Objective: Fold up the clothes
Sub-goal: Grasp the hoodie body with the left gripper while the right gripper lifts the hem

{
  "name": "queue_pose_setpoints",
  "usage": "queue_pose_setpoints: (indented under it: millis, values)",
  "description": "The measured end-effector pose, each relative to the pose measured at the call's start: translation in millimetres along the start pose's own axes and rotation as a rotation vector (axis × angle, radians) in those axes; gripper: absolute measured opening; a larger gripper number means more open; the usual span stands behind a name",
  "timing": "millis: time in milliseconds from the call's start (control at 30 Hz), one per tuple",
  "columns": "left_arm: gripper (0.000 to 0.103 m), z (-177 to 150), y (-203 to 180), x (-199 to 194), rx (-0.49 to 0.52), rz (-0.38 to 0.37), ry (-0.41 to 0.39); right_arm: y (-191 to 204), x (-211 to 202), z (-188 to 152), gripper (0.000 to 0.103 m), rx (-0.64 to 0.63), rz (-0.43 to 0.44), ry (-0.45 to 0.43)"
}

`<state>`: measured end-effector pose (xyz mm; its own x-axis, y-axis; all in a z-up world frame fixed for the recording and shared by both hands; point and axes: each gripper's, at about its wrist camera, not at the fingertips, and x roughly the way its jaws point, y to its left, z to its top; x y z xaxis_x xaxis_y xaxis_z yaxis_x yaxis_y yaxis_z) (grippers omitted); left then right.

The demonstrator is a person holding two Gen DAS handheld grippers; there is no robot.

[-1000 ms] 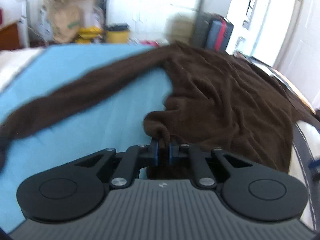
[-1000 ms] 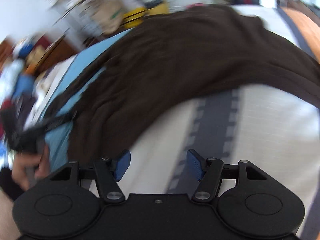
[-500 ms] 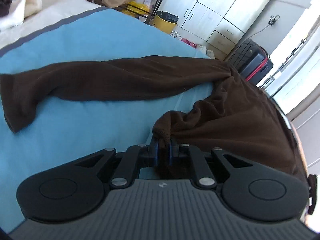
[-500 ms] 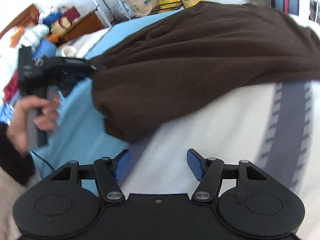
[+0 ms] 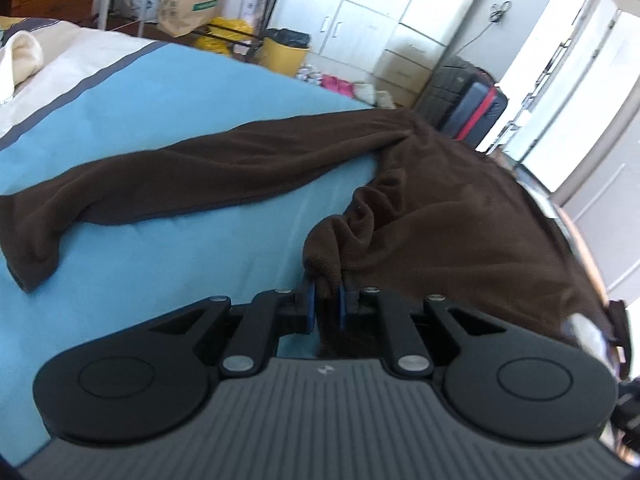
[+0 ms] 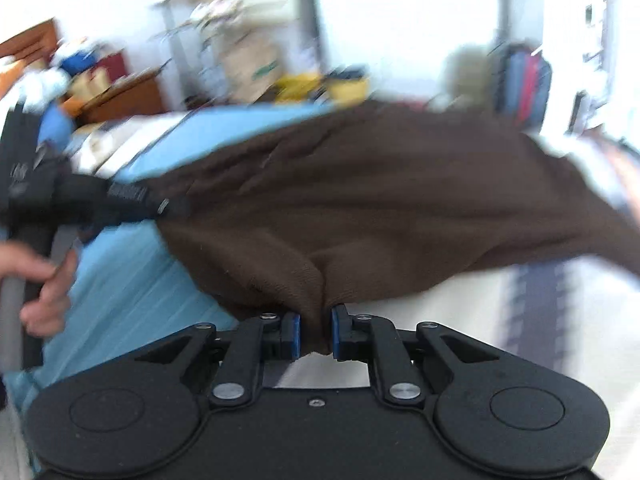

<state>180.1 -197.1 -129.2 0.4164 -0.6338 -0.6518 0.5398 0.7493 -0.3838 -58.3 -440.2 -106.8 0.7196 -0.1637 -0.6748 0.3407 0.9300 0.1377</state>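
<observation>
**Both tongs clenched on the brown garment**

We see the bed (image 5: 168, 92), its blue cover beside a cream part with a grey stripe. Across it lies the brown garment (image 5: 440, 208), body bunched toward the right, one long sleeve (image 5: 192, 176) stretched flat to the left over the blue. Our left gripper (image 5: 327, 304) pinches a gathered fold at the garment's near edge. Our right gripper (image 6: 315, 332) is clamped on the hem, the cloth rising from between its blue pads (image 6: 295, 334).

Fuzzy, matt brown knit sweater (image 5: 440, 208) lies on smooth blue cotton bedsheet (image 5: 160, 92); matt black plastic left gripper (image 5: 327, 304) shows ribbed grey housing and metal pivots.
</observation>
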Motion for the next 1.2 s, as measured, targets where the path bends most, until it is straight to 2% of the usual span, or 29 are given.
queue_pose_setpoints:
  millis: [33, 100, 167, 200, 233, 300, 333, 400, 467, 567, 633, 700, 767, 800, 867, 900, 933, 967, 1067, 1167, 1200]
  values:
    - [0.010, -2, -3, -8, -0.010, 0.001, 0.004, 0, -13, 6, 0.015, 0.011, -0.025, -0.027]
    - [0.010, -5, -9, -25, -0.031, 0.002, 0.012, 3, -46, 15, 0.014, 0.069, -0.006, -0.051]
    - [0.010, -10, -16, -35, -0.026, 0.010, 0.034, 8, -61, 13, 0.013, 0.064, -0.002, -0.019]
    - [0.011, -14, -20, -36, -0.010, 0.017, 0.051, 8, -61, 6, 0.013, 0.054, -0.016, 0.027]
    - [0.018, -17, -23, -33, 0.024, 0.039, 0.080, 6, -54, -3, 0.013, 0.064, -0.031, 0.093]
    - [0.021, -23, -21, -22, 0.077, 0.108, 0.165, -5, -32, -29, 0.009, 0.122, -0.029, 0.252]
    - [0.021, -25, -19, -17, 0.099, 0.149, 0.204, -9, -28, -41, 0.007, 0.148, -0.054, 0.282]
    - [0.021, -22, -10, -20, 0.087, 0.180, 0.186, -13, -27, -55, 0.006, 0.140, -0.092, 0.316]
    - [0.021, -16, 1, -25, 0.065, 0.189, 0.160, -18, -35, -56, 0.007, 0.182, -0.063, 0.289]
    - [0.027, -7, 16, -26, -0.012, 0.124, 0.115, -25, -38, -55, 0.017, 0.247, -0.021, 0.272]
    - [0.028, -8, 23, -19, -0.052, 0.062, 0.125, -26, -35, -56, 0.029, 0.285, 0.005, 0.265]
    - [0.028, -14, 24, -6, -0.080, -0.004, 0.156, -28, -32, -57, 0.046, 0.323, 0.031, 0.258]
    - [0.029, -18, 18, 7, -0.069, -0.054, 0.188, -27, -25, -62, 0.054, 0.344, 0.057, 0.276]
    - [0.034, -20, 14, 13, -0.060, -0.075, 0.202, -26, -20, -67, 0.054, 0.346, 0.069, 0.299]
    - [0.037, -25, -3, 20, 0.021, -0.044, 0.168, -20, -13, -72, 0.054, 0.339, 0.070, 0.308]
    - [0.033, -26, -12, 21, 0.063, -0.016, 0.153, -16, -12, -71, 0.050, 0.308, 0.054, 0.290]
    - [0.004, -26, -20, 22, 0.107, 0.011, 0.137, -12, -10, -70, 0.039, 0.277, 0.038, 0.271]
    - [0.006, -27, -29, 19, 0.160, 0.036, 0.118, -8, -9, -69, 0.011, 0.246, 0.022, 0.251]
    - [0.005, -25, -36, -10, 0.187, 0.079, 0.053, -2, -17, -65, 0.011, 0.200, -0.012, 0.201]
    - [0.005, -14, -18, -61, 0.091, 0.016, -0.009, 4, -45, -55, 0.011, 0.170, -0.055, 0.179]
    - [0.005, -11, -10, -78, 0.057, -0.009, -0.029, 5, -59, -51, 0.011, 0.182, -0.017, 0.164]
